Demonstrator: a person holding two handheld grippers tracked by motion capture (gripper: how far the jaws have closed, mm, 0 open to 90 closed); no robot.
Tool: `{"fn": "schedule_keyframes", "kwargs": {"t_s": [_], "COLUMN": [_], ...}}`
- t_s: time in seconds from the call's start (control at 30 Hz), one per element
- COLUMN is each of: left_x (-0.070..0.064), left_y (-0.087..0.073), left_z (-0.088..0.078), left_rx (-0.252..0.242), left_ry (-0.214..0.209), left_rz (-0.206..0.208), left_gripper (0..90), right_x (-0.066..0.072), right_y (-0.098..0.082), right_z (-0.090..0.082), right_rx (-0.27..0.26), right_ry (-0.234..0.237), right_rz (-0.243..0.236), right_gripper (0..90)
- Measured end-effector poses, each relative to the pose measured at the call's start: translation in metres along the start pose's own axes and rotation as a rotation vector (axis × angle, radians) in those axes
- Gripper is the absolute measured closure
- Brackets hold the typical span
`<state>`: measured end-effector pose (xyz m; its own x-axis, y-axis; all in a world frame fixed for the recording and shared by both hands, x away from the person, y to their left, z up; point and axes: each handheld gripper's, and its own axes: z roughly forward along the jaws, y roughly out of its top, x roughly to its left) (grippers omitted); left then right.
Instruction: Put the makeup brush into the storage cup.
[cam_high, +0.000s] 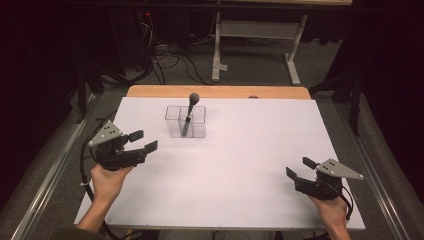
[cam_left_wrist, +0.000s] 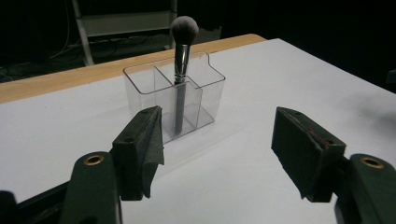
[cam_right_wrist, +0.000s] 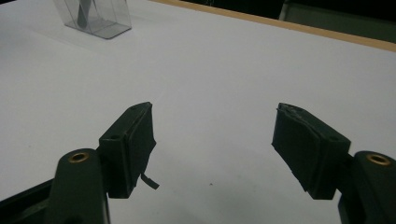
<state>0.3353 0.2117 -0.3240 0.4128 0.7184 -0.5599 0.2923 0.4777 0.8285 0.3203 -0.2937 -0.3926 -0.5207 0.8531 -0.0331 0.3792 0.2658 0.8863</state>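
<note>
A clear plastic organizer (cam_high: 185, 121) with divided compartments stands on the white table top (cam_high: 235, 165), toward the back and left of centre. A makeup brush (cam_high: 190, 112) stands upright in it, grey bristle head up. My left gripper (cam_high: 143, 140) hovers at the left side of the table, open, with nothing between its jaws; in the left gripper view the organizer (cam_left_wrist: 175, 98) and brush (cam_left_wrist: 182, 56) lie a short way ahead of the gripper (cam_left_wrist: 219, 144). At the right front of the table my right gripper (cam_high: 300, 167) is open and empty, its jaws (cam_right_wrist: 219, 144) wide over bare white surface, with the organizer (cam_right_wrist: 93, 16) at the view's top left.
A wooden strip (cam_high: 217, 92) runs along the table's far edge. Beyond it are a white metal stand (cam_high: 257, 40) and cables (cam_high: 165, 60) on the grey floor. Metal rails (cam_high: 45, 175) flank the table on both sides.
</note>
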Motion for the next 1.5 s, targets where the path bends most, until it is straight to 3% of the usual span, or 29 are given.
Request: {"fn": "schedule_keyframes", "kwargs": {"t_s": [0.57, 0.87, 1.0, 1.3, 1.5], "left_x": [0.007, 0.014, 0.015, 0.016, 0.017], "left_y": [-0.012, -0.016, -0.019, -0.025, -0.029], "left_z": [-0.002, -0.005, -0.005, -0.002, -0.003], "left_rx": [0.006, 0.002, 0.004, 0.024, 0.011], "left_ry": [-0.001, -0.007, 0.01, 0.007, 0.004], "left_rz": [-0.01, -0.041, -0.031, -0.032, -0.021], "left_gripper": [33.8, 35.7, 35.9, 34.8, 35.6], "right_x": [-0.001, -0.001, 0.0, -0.001, -0.001], "right_y": [0.0, 0.0, 0.0, -0.001, -0.001], "right_z": [0.001, 0.001, 0.001, 0.002, 0.002], "right_rx": [0.002, 0.006, 0.009, 0.009, 0.009], "right_ry": [0.002, -0.001, 0.001, 0.001, 0.002], "right_rz": [0.001, -0.001, -0.002, -0.003, -0.001], "right_gripper": [31.0, 31.0, 31.0, 31.0, 31.0]}}
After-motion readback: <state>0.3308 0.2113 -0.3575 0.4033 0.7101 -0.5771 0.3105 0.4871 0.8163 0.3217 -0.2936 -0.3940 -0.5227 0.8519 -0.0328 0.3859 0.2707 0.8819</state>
